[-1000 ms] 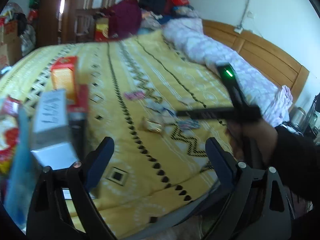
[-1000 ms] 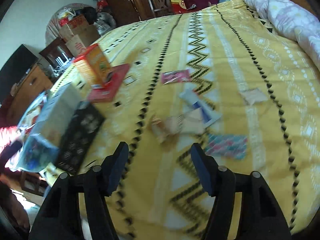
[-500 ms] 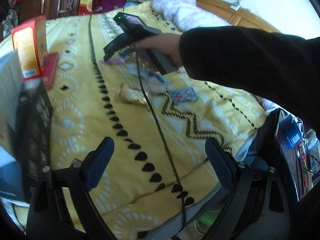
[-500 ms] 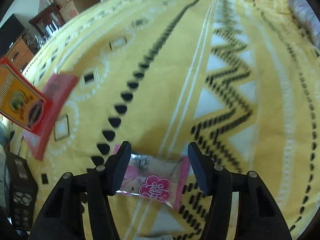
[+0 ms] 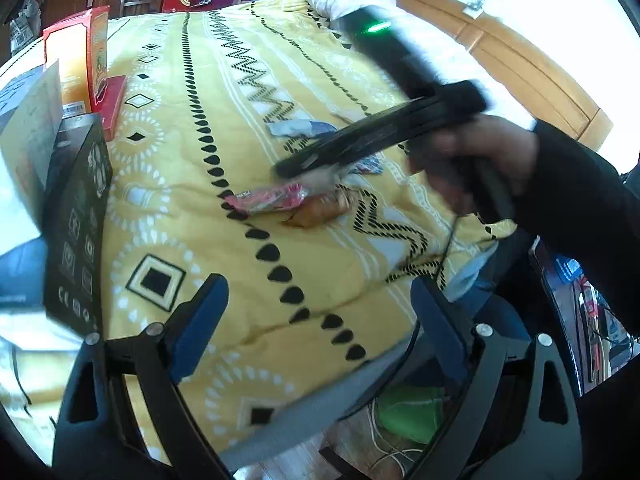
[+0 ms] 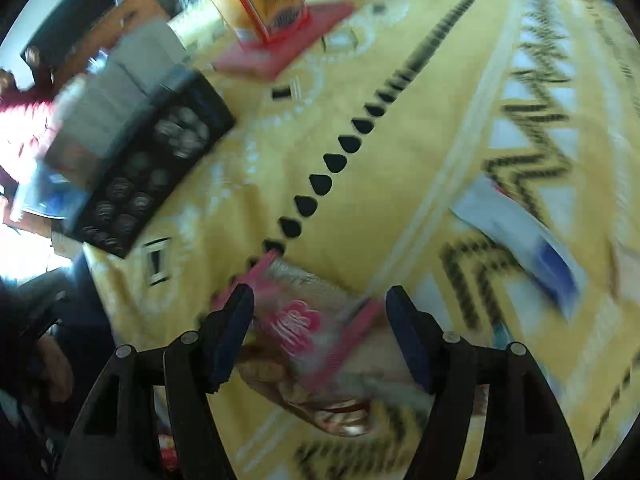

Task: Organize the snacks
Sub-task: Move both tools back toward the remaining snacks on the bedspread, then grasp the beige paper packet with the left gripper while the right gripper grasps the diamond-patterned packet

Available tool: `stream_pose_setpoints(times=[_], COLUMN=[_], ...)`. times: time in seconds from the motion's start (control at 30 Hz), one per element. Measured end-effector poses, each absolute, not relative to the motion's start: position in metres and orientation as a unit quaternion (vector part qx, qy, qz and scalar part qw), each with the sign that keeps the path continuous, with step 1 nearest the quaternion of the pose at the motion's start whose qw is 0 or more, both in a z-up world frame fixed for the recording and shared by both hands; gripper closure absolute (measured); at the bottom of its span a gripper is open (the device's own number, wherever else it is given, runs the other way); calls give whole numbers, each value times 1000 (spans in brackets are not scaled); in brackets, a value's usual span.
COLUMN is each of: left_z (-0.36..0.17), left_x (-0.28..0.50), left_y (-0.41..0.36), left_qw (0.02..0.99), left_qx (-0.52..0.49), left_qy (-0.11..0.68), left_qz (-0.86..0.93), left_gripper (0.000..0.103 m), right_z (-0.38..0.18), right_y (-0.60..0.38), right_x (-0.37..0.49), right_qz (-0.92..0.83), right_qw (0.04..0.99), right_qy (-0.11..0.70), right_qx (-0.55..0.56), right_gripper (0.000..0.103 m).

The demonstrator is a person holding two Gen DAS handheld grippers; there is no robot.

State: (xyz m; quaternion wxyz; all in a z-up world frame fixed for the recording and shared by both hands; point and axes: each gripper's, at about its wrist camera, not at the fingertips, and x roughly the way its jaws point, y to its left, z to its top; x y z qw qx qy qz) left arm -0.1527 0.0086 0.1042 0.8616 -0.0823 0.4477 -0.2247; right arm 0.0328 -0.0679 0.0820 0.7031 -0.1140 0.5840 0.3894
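Jaws of right gripper (image 6: 320, 332) having just been opening, now standing apart, straddling pink candy packet (image 6: 298, 322) lying on yellow bedspread (image 6: 400, 152) atop brown-wrapped snack (image 6: 340, 416), apparently gathering snacks together. Left gripper (image 5: 316, 320) jaws hanging wide apart, empty, above bedspread edge.

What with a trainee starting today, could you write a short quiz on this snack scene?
1. True or false: the left tool holds a snack.
2. What lies between the right tool's fingers? A: pink packet. B: black box. C: blue wrapper.
3. Fill in: the orange box stands on a ___ flat box.

Key: 1 false, it is open and empty. 2 A; the jaws have just been opening, with the packet lying between them, not pinched. 3 red.
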Motion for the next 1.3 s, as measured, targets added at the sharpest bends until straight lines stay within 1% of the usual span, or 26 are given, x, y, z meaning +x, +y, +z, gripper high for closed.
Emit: stream_pose_setpoints(times=[0.1, 0.2, 0.23, 0.33, 0.4, 0.43, 0.53, 0.63, 0.7, 0.8, 0.87, 0.9, 0.93, 0.97, 1.03, 1.07, 1.1, 1.13, 1.2, 1.27, 1.3], left_z=[108, 109, 109, 106, 104, 103, 102, 100, 99, 103, 108, 110, 112, 114, 118, 119, 121, 121, 119, 116, 113], left_x=[-157, -157, -156, -156, -156, -156, -155, -154, -154, -152, -149, -147, -145, -141, -134, -129, -122, -114, -97, -81, -71], left_y=[5, 2, 3, 5, 7, 9, 11, 9, 6, -2, -7, -9, -11, -13, -16, -18, -20, -22, -26, -31, -34], left_qw=[862, 862, 861, 859, 857, 856, 855, 853, 851, 849, 850, 850, 851, 852, 856, 858, 860, 861, 863, 863, 862], left_qx=[-79, -79, -79, -79, -83, -86, -90, -88, -86, -81, -81, -83, -84, -85, -84, -82, -82, -83, -81, -73, -69], left_qy=[446, 444, 446, 454, 460, 462, 465, 466, 468, 469, 463, 461, 460, 459, 453, 450, 446, 445, 445, 449, 452], left_qz=[-228, -230, -230, -224, -217, -215, -213, -217, -222, -231, -237, -240, -239, -237, -236, -234, -232, -231, -224, -219, -218], left_gripper=[10, 10, 10, 10, 10, 10, 10, 10, 10, 10, 10, 10, 10, 10, 10, 11, 11, 11, 11, 11, 11], right_z=[113, 114, 110, 92, 87, 87, 90, 86, 76, 49, 41, 42, 43, 46, 51, 55, 58, 60, 62, 65, 66], right_y=[-112, -146, -149, -149, -150, -151, -155, -161, -163, -162, -163, -164, -168, -172, -182, -192, -205, -218, -236, -247, -250], right_x=[23, 19, 15, -1, -3, -4, -3, 8, 23, 44, 52, 55, 56, 53, 43, 38, 32, 26, 15, 2, -3], right_qz=[353, 299, 290, 277, 281, 282, 278, 270, 287, 304, 308, 304, 296, 289, 265, 250, 240, 230, 208, 188, 181], right_qw=[748, 769, 770, 761, 756, 756, 768, 766, 752, 728, 734, 741, 747, 756, 776, 786, 793, 798, 803, 808, 809], right_qy=[558, 563, 566, 567, 566, 562, 540, 519, 521, 532, 533, 536, 543, 545, 544, 550, 555, 556, 555, 548, 549], right_qx=[-69, -39, -54, -153, -173, -183, -205, -269, -286, -307, -288, -268, -242, -220, -179, -135, -77, -17, 61, 105, 111], right_gripper=[31, 31, 32, 35, 35, 37, 37, 36, 32, 31, 31, 35, 45, 48, 61, 72, 89, 94, 94, 93, 89])
